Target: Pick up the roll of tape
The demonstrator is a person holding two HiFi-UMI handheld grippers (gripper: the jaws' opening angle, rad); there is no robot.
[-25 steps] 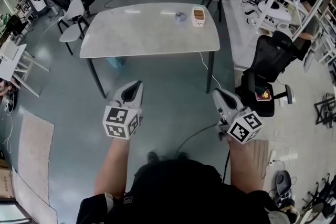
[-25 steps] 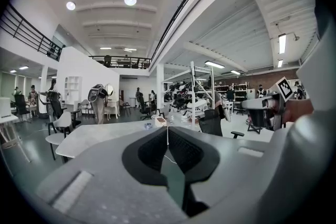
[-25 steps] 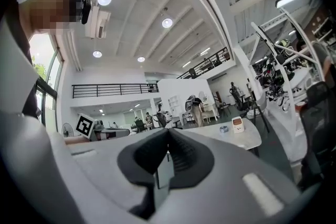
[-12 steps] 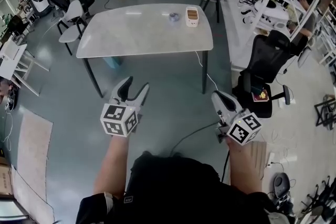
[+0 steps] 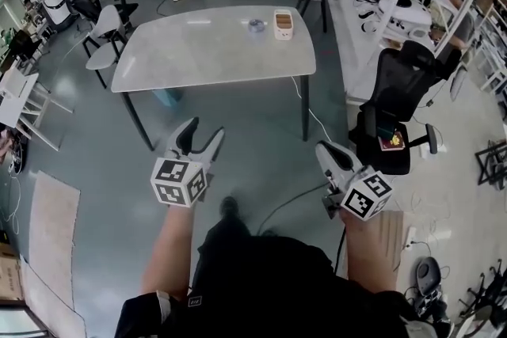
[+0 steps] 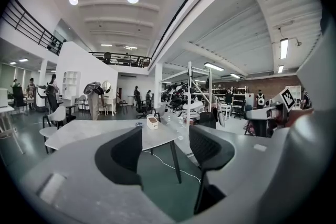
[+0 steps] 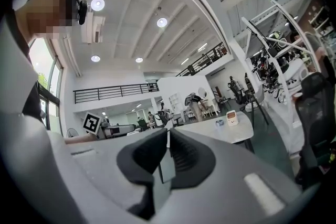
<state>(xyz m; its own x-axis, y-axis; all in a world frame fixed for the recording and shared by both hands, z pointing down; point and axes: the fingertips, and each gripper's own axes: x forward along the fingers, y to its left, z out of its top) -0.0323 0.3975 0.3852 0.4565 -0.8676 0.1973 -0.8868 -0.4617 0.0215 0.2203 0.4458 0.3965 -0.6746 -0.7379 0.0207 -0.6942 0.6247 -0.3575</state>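
Grey table (image 5: 158, 63) ahead, roll of tape (image 5: 255, 25) on it, well beyond left hand-held gripper (image 5: 204, 131) opening empty, right hand-held gripper (image 5: 322, 148) closed

I see a pale grey table (image 5: 198, 51) with rounded corners on dark legs. Near its far edge sit a bluish roll of tape (image 5: 256, 25) and, just beside it, a white boxy device (image 5: 283, 24).
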